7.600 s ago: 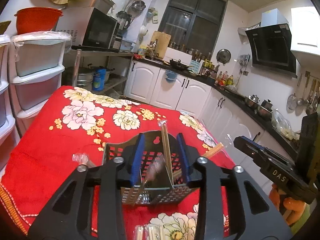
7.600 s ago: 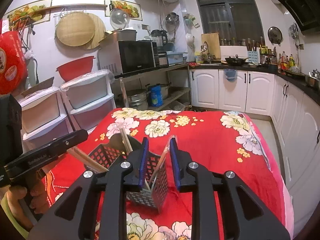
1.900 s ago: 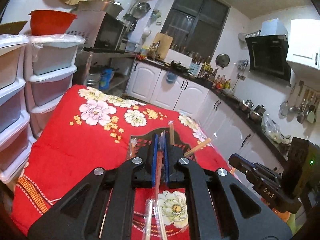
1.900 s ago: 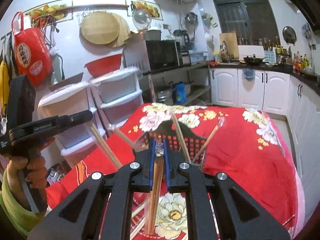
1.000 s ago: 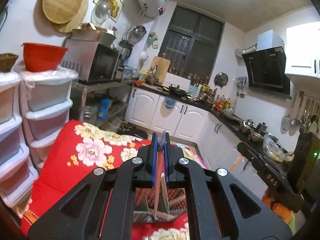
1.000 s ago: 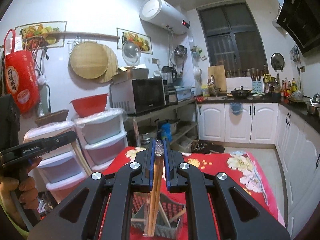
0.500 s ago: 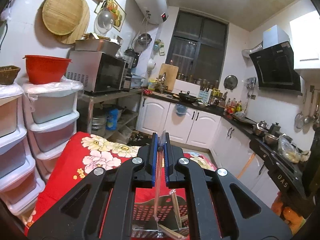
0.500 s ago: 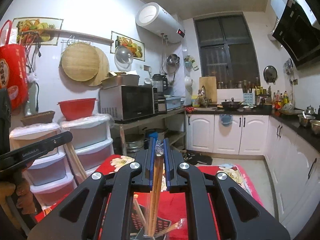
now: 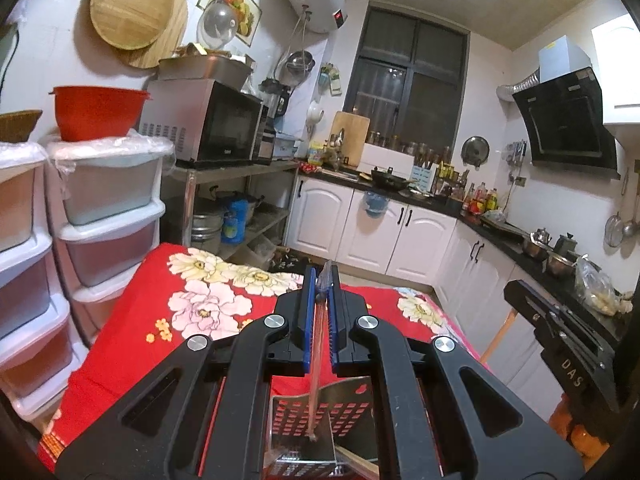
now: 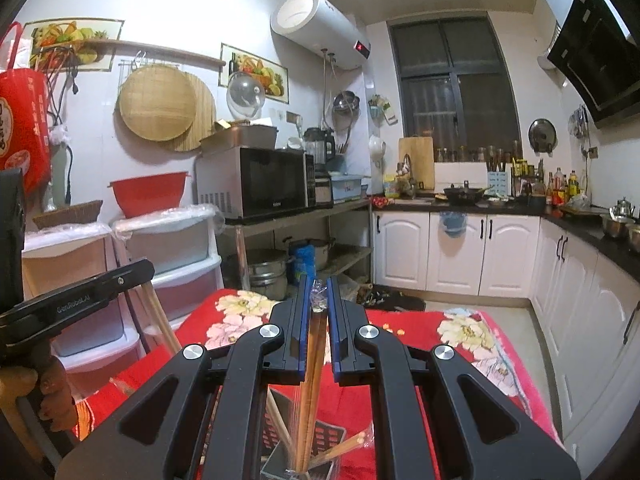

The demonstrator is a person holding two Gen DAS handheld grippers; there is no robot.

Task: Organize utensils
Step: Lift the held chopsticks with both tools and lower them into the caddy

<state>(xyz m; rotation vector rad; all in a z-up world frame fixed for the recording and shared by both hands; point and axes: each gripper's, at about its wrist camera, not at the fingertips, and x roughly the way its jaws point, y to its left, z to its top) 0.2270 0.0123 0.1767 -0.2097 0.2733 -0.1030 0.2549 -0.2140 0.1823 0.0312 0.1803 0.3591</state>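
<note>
- The left tool (image 9: 319, 316) is clamped narrow on a wrapped pair of chopsticks (image 9: 316, 368), gripped near the top end, where a bit of clear wrapper sticks up between the blue pads.
- The pair's long axis runs almost straight down from the grip, close to upright. Its lower end points into the perforated metal holder (image 9: 348, 412) right below the tool.
- From the left wrist view that tip seems to sit inside the holder's mouth, near its middle wall. Whether it touches the bottom cannot be told.
- The right tool (image 10: 318, 320) is likewise closed narrow on a darker wrapped pair (image 10: 310, 392), also held near its crinkled top.
- This pair hangs near vertical too, and its lower end reaches down among other sticks that already lean in the holder (image 10: 324, 452).
- The holder stands on the bench (image 9: 132, 332), which is covered by a red flowered cloth. It lies directly under both tools, so neither hand is clearly the nearer.
- The relation that matters is vertical: each pair is lined up with the holder opening, with the tool above and the holder below.
- Judging from this, the step is the drop-in, and what remains is a short lowering or a release along that same axis.
- Risk, as a guess: the leaning sticks at the right side of the holder could catch a descending tip and tilt the pair.
</note>
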